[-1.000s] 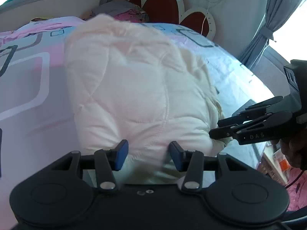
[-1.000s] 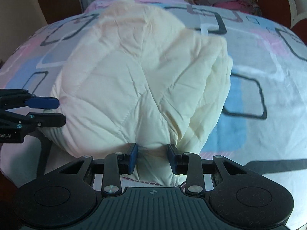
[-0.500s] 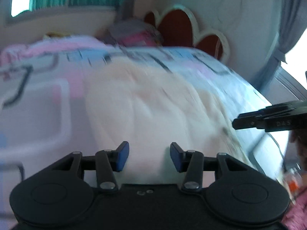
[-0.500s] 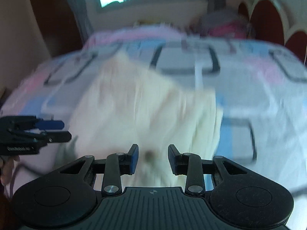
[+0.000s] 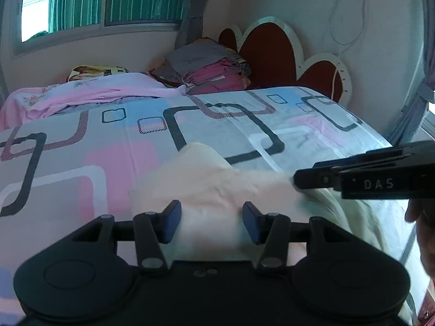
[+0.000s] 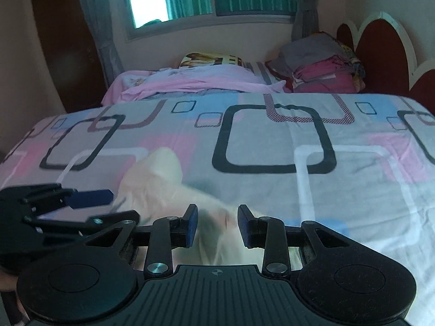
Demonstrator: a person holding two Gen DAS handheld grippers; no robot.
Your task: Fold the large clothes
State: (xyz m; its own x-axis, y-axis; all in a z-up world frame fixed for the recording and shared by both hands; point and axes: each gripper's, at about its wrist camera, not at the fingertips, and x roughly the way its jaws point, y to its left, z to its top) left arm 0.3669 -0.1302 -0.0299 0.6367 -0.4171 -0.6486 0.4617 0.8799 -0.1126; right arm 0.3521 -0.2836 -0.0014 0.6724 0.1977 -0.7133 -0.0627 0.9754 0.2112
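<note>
both near corners of the cream padded garment (image 5: 217, 190) pinched, left gripper (image 5: 211, 222) and right gripper (image 6: 217, 225) each clamping cloth; mid-fold, nothing laid flat on bedsheet (image 6: 353, 176) yet.

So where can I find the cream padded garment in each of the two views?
Left wrist view: the cream padded garment lies low in the middle, between the tool's fingers.
Right wrist view: the same garment lies low, left of the middle.
Shared landmark: the pile of folded clothes at the headboard.

Cream garment (image 5: 214, 182), pink-blue squared bedsheet (image 5: 81, 146)
</note>
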